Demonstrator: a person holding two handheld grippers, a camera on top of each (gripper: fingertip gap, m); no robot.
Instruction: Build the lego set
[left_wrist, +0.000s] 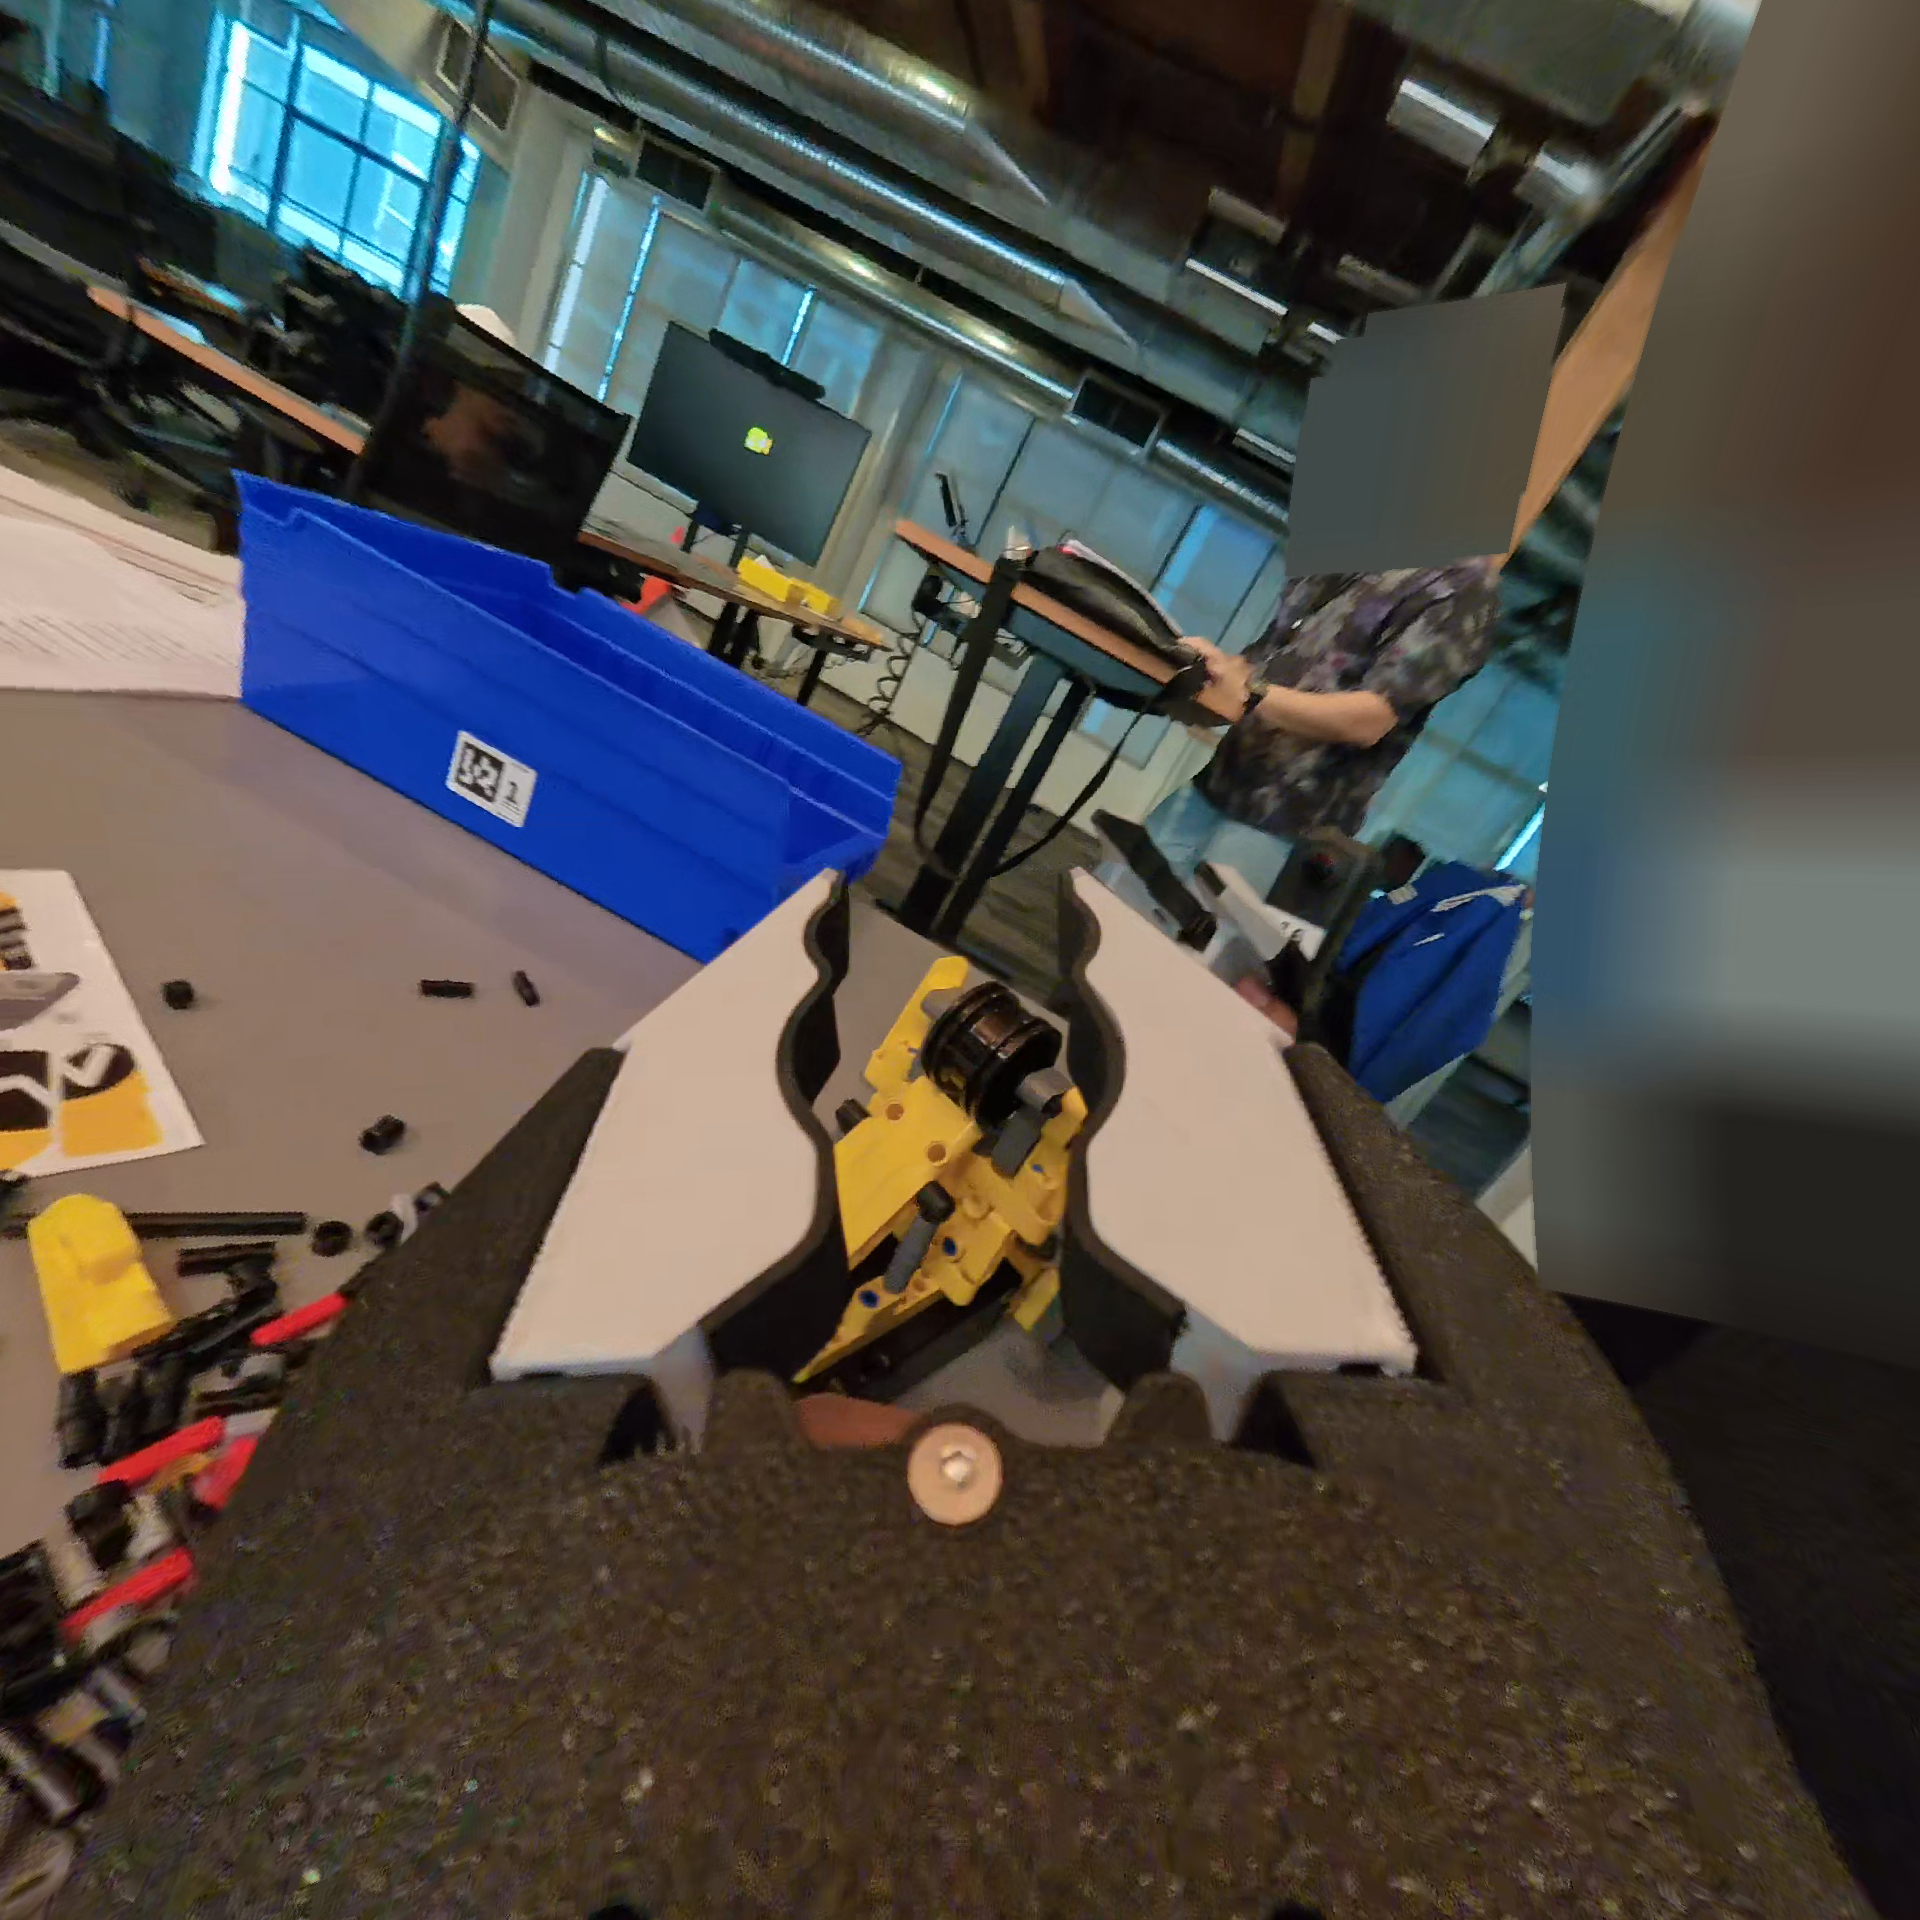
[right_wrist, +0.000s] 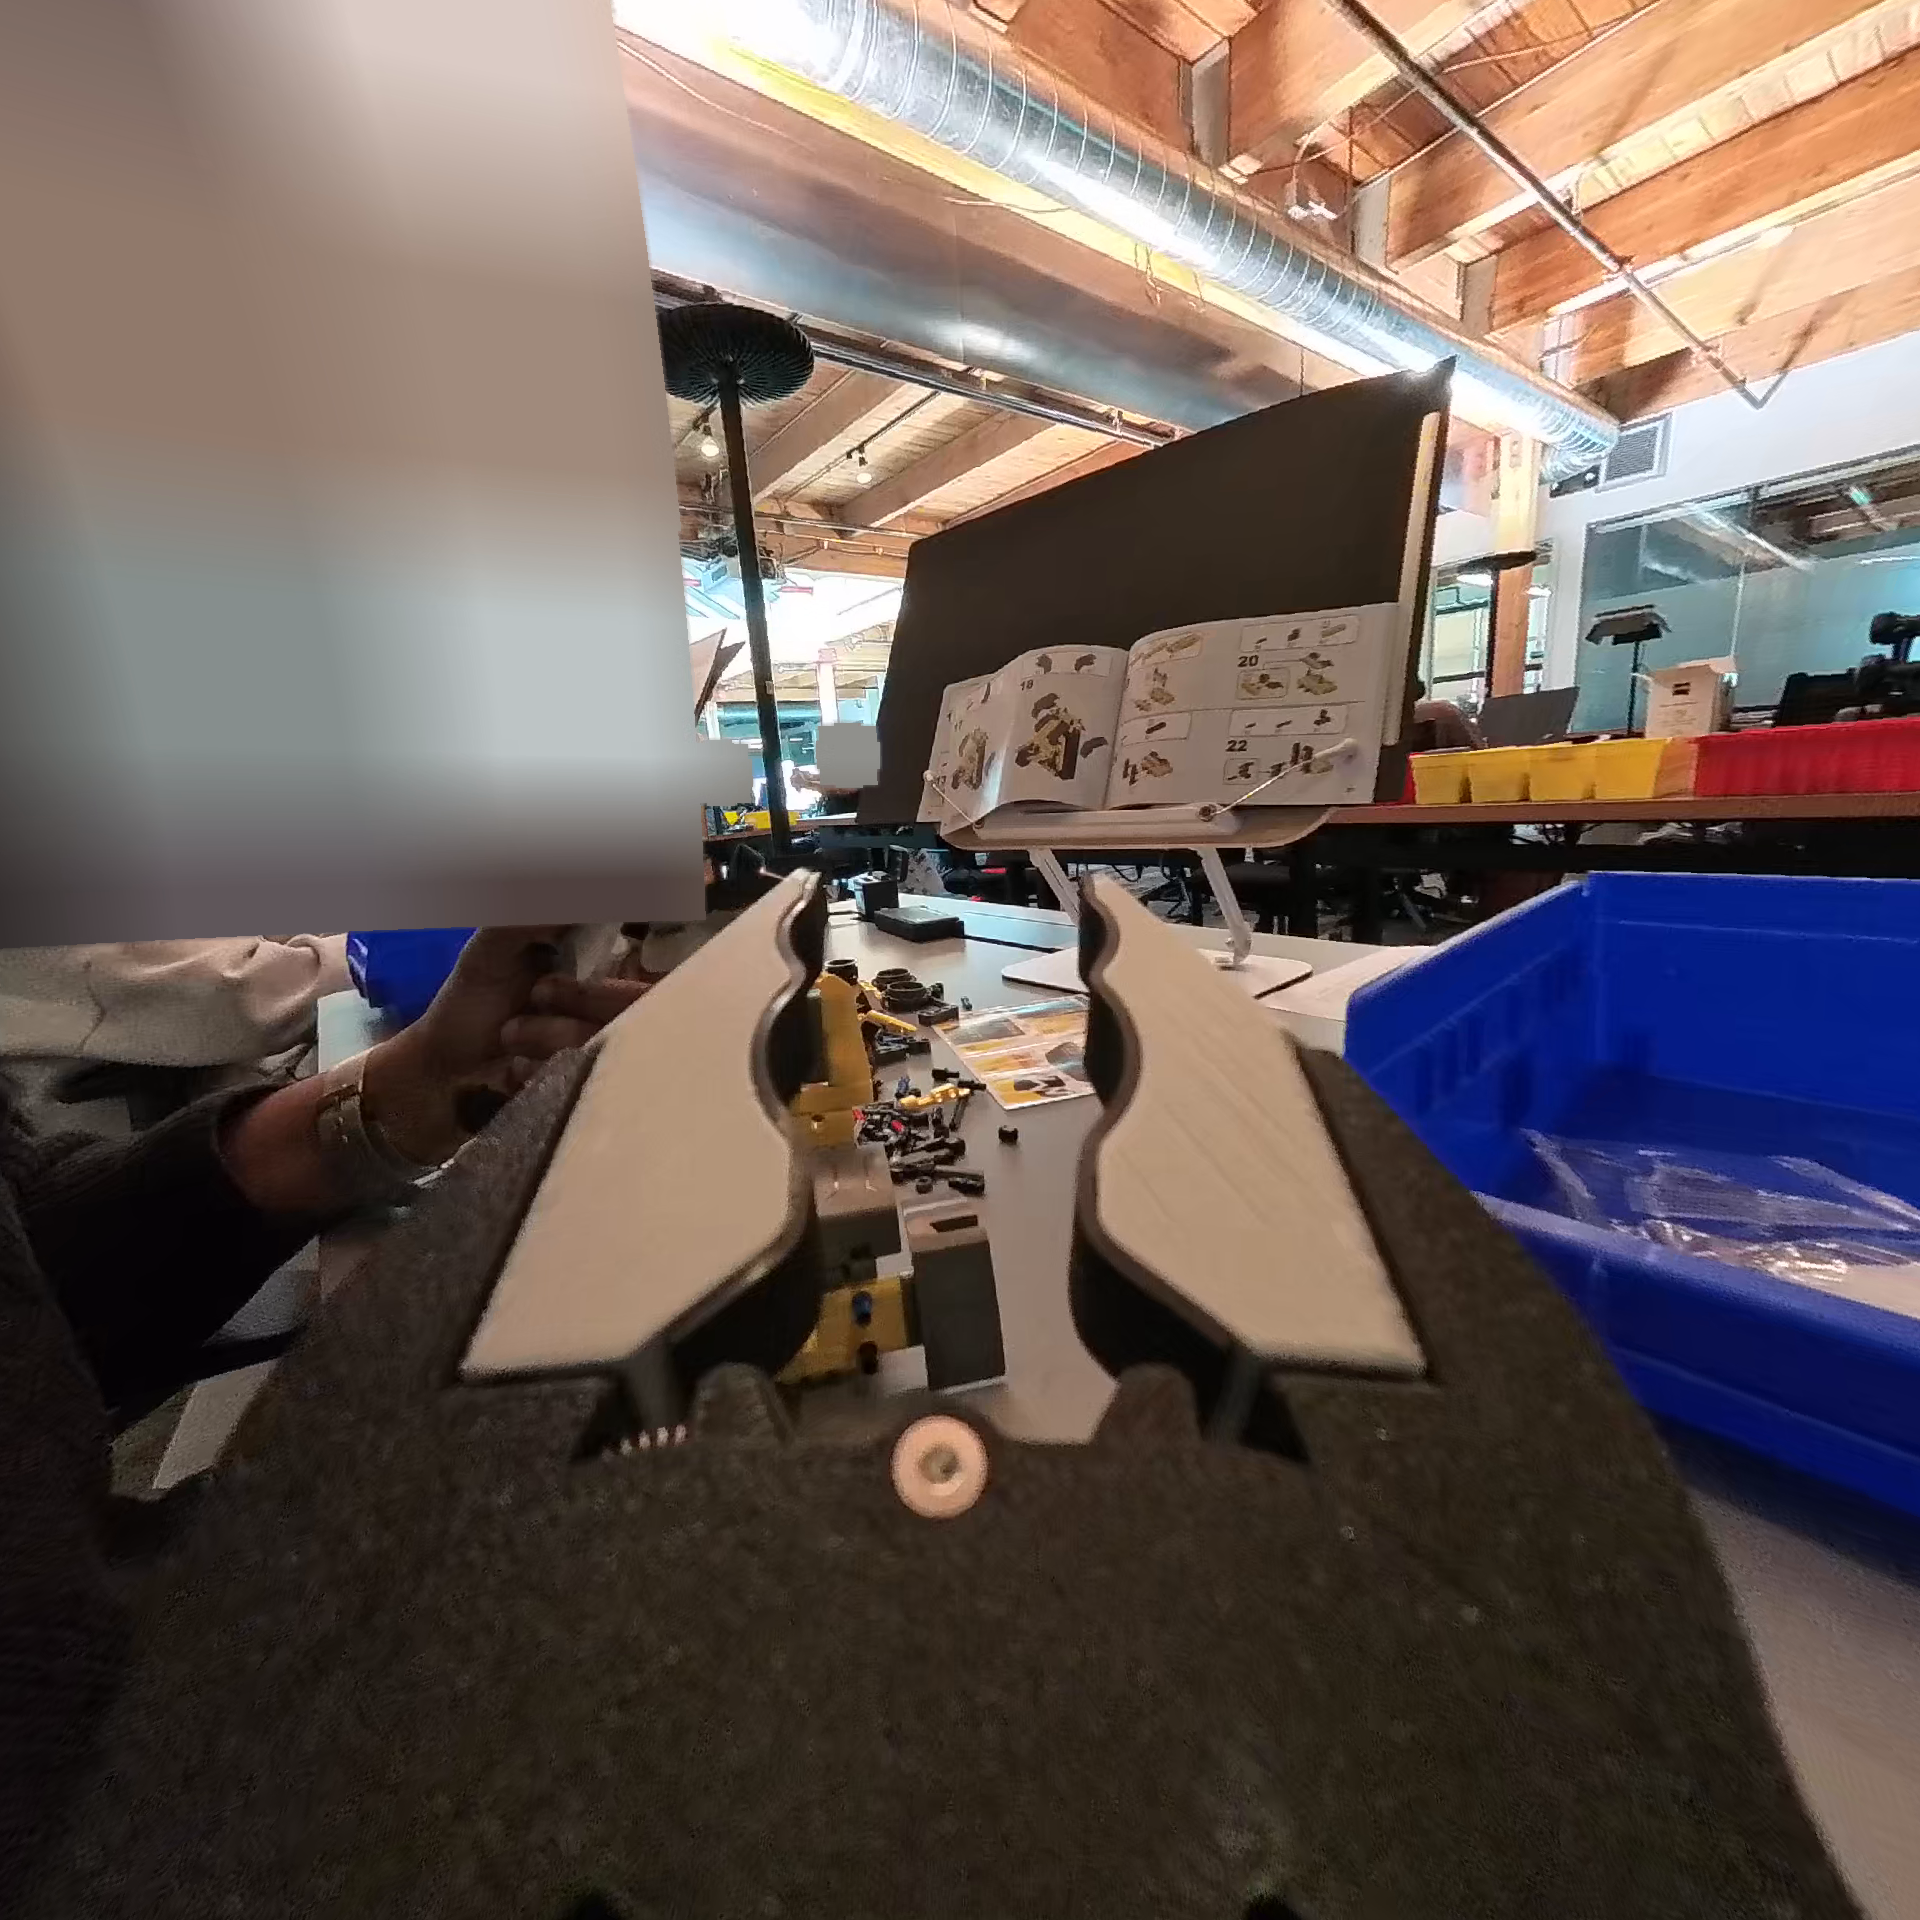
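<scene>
My left gripper (left_wrist: 956, 904) is shut on a yellow toy-brick model (left_wrist: 966, 1195) with a black wheel hub (left_wrist: 987, 1049) on top, and holds it above the edge of the grey table (left_wrist: 312, 914). My right gripper (right_wrist: 948, 904) is open over the table. A yellow and grey brick assembly (right_wrist: 862, 1205) sits between its fingers, close against the left finger (right_wrist: 665, 1143) and apart from the right one. Whether it touches the finger I cannot tell. A person's hand (right_wrist: 468, 1039) with a wristwatch is just left of this gripper.
Loose black, red and yellow parts (left_wrist: 156, 1351) lie at the left, by a sticker sheet (left_wrist: 73, 1039); they also show ahead (right_wrist: 925, 1132). A blue bin (left_wrist: 520, 707) stands behind, another (right_wrist: 1662, 1143) at the right. An open booklet (right_wrist: 1143, 727) rests on a stand. A person (left_wrist: 1351, 686) stands beyond the table. The gap from one gripper's tips to the other's is roughly 20 cm.
</scene>
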